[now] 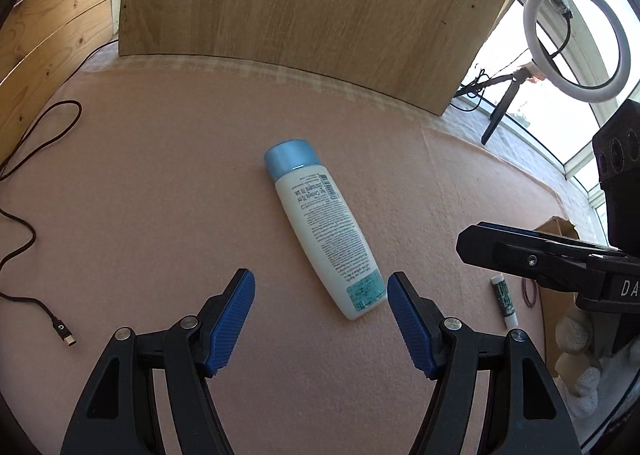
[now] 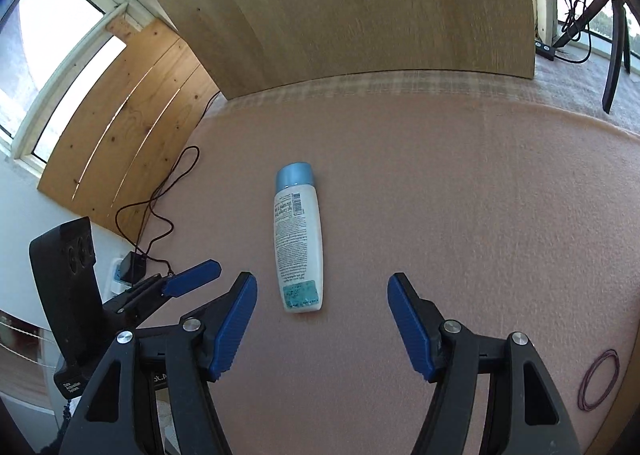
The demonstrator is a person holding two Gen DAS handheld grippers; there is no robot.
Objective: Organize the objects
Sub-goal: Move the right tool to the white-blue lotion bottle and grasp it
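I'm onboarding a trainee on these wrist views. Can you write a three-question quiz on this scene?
1. True or false: the white bottle stands upright on the pink mat.
2. What colour is the bottle's cap?
   A red B light blue C black
3. Fill in: the left tool has its jaws ____, with nothing between the pads.

Key:
1. False. It lies on its side.
2. B.
3. Open. The right tool is open too; the rubber bands and the small stick tube lie apart from the bottle.
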